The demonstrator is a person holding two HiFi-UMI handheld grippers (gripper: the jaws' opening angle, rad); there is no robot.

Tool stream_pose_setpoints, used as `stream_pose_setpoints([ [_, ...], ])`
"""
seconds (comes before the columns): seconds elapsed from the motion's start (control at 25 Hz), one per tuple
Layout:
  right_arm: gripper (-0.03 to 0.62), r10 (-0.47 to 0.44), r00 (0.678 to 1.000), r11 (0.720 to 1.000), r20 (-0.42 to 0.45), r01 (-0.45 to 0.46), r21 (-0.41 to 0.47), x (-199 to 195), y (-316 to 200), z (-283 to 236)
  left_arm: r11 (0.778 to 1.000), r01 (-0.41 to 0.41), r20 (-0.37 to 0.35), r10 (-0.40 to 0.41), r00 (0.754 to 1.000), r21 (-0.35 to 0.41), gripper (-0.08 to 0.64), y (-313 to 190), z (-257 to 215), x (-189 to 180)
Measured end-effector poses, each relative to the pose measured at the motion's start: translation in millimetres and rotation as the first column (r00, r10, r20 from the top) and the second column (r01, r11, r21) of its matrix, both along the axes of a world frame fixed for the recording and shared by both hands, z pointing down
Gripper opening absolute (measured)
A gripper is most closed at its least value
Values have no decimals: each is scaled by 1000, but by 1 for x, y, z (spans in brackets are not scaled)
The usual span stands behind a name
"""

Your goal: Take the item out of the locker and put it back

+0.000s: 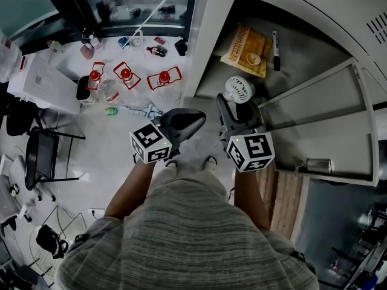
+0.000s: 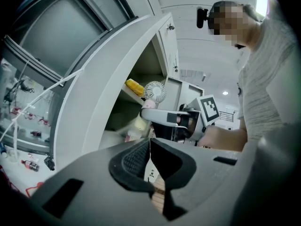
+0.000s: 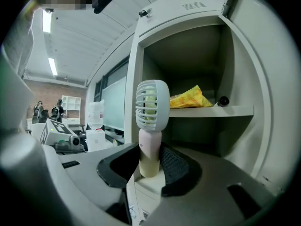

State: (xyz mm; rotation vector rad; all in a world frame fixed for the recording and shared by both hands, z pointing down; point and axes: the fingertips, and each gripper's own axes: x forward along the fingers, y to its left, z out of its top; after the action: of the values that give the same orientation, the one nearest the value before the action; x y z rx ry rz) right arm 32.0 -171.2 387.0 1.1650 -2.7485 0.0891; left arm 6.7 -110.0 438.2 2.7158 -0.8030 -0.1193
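Before open locker [image 3: 242,69], handheld fan [image 3: 151,108] stands upright, long axis vert., grille head up, handle clamped btwn right gripper [image 3: 149,166] pads. Right gripper aims approx. level at locker; left gripper [image 2: 150,163] level beside it, jaws closed, empty.

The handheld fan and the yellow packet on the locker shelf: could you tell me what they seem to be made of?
The fan is probably moulded plastic: it has a matte white slatted grille and a smooth pale handle with a soft sheen. The yellow packet is likely thin plastic film or foil: it lies crumpled, with sharp creases.
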Motion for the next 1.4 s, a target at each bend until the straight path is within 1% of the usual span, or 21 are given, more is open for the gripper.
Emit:
stream_pose_setpoints([
  [0.28, 150, 10, 1000, 1000, 2, -10, -27, -1, -9, 16, 1000, 5, 2, -5, 1000, -7, 9, -2, 2, -2],
  [1.0, 150, 7, 998, 998, -65, -11, -69, -14, -33, 70, 999, 28, 18, -27, 999, -28, 9, 2, 10, -8],
  [1.4, 150, 59, 994, 994, -95, -68, -91, -13, -53, 102, 998, 36, 23, -35, 999, -42, 9, 4, 15, -8],
])
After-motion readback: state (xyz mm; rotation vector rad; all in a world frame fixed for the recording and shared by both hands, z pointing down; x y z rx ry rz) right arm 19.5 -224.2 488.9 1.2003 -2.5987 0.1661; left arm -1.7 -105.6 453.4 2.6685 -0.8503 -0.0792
